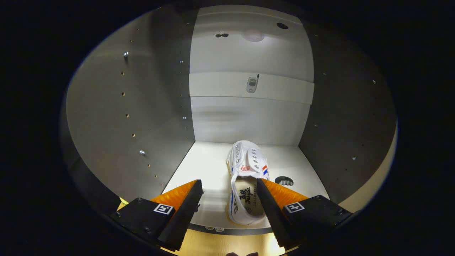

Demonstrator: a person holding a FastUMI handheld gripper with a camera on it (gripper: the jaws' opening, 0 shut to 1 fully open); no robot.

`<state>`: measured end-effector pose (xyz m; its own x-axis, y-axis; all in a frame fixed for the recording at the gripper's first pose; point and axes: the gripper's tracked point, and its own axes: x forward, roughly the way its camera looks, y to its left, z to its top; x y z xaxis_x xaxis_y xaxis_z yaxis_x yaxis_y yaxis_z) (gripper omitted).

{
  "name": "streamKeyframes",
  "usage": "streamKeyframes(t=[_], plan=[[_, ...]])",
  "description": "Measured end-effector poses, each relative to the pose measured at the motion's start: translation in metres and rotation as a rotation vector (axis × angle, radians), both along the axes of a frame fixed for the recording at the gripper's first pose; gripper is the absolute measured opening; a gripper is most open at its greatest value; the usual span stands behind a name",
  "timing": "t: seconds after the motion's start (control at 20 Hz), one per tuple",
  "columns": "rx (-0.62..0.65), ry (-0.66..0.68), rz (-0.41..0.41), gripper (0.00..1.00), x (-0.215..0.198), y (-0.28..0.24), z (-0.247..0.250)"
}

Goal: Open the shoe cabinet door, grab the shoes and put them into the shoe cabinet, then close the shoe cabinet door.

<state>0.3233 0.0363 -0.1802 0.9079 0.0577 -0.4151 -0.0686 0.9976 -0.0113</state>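
White panels form the inside of the shoe cabinet [142, 106], seen from the tool's own camera looking straight in. On the left, the side wall carries a column of small drilled holes and a few metal pegs. Moving right, the cabinet floor [206, 167] is a pale, bare board running back to the rear wall. The back panel [249, 121] has a lighter horizontal band across its middle, with a small fitting on it, and a couple of dark holes higher up.

The tool [229, 190] sits at the cabinet's front edge with its two fingers spread wide apart, gripping nothing. The left finger [185, 202] hangs over bare floor. Between the fingers, closer to the right one, a white canvas shoe [247, 170] rests on the cabinet floor, toe pointing toward the back wall and heel toward the camera. It has metal eyelets and red and blue stripes on its side. The right finger [273, 202] overlaps the shoe's heel opening; whether it touches is unclear. Further right, a dark oval mark [284, 181] lies on the floor beside the shoe, then the shadowed right wall [341, 117].
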Motion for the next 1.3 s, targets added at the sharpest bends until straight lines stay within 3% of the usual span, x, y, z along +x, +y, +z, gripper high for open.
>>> streamKeyframes(t=[0.3, 0.55, 0.95, 1.15, 1.3], plan=[[-0.002, -0.188, -0.045, 0.98, -0.062, -0.018, 0.07], [-0.019, -0.294, -0.035, 0.98, -0.152, -0.025, 0.124], [0.017, -0.397, -0.034, 0.97, -0.306, -0.043, 0.168], [-0.003, -0.406, -0.085, 0.97, -0.366, -0.078, 0.168], [-0.048, -0.408, -0.177, 0.98, -0.399, -0.124, 0.173]])
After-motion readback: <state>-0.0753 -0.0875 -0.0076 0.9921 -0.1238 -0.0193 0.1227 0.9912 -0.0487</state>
